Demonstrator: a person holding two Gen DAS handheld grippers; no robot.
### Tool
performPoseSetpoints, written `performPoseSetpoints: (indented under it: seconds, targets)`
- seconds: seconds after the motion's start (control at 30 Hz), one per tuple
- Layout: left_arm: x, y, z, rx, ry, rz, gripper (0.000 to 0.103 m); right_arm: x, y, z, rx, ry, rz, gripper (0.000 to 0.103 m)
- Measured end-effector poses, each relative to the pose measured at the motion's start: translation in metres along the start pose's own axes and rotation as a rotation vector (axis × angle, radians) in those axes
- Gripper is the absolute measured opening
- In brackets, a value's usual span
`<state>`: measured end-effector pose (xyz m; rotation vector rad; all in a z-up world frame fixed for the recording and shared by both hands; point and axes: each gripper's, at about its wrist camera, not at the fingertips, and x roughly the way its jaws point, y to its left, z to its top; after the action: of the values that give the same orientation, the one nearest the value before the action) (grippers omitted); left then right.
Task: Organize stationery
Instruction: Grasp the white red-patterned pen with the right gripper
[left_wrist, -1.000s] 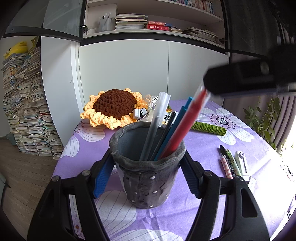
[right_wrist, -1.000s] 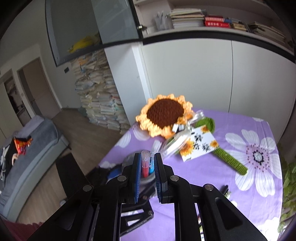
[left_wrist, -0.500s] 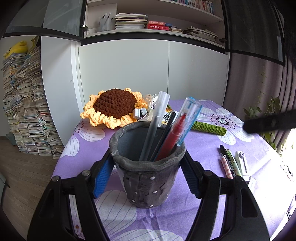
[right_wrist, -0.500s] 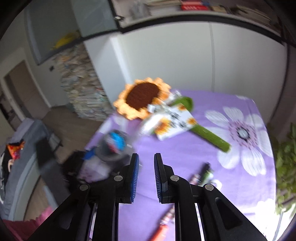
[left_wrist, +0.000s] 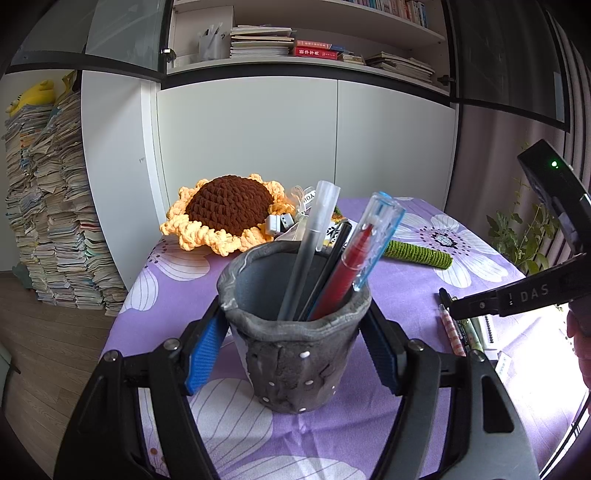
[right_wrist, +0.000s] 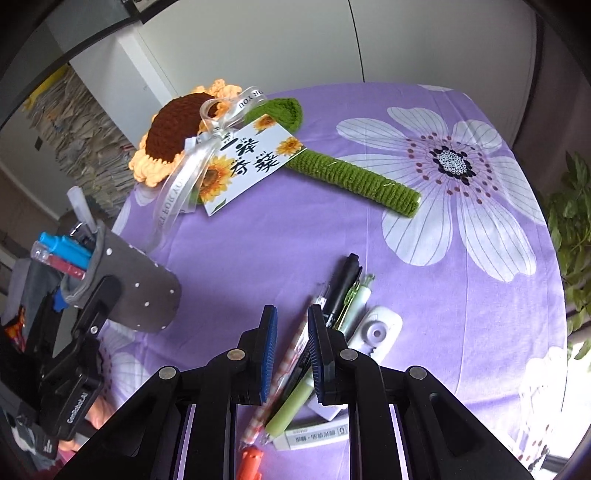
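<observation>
My left gripper is shut on the grey dotted pen holder, which stands upright on the purple flowered cloth. In it stand a red pen in a clear blue barrel, a frosted grey pen and a black pen. My right gripper points steeply down over the loose stationery, its pads a narrow gap apart with nothing held. Below it lie a pink checked pen, a black pen, a green pen, a white correction tape and an eraser.
A crochet sunflower with a green stem and a gift card lies at the back of the table. White cabinets stand behind. Paper stacks rise from the floor at left, and a plant stands at right.
My right gripper let go of the red pen, which now stands in the holder, then swung right and down over the loose pens. My left gripper and the holder kept still.
</observation>
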<state>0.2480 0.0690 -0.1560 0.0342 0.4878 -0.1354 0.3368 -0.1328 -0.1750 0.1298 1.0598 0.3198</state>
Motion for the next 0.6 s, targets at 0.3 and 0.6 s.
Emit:
performPoseSetpoints:
  seconds: [0.3, 0.6]
  targets:
    - [0.003, 0.000, -0.001, -0.002, 0.008, -0.002, 0.070, 0.021, 0.000, 0.001, 0.008, 0.044, -0.008, 0.017]
    - [0.003, 0.001, -0.001, -0.003, 0.010, -0.003, 0.070, 0.038, 0.017, 0.008, -0.048, 0.047, -0.018, 0.017]
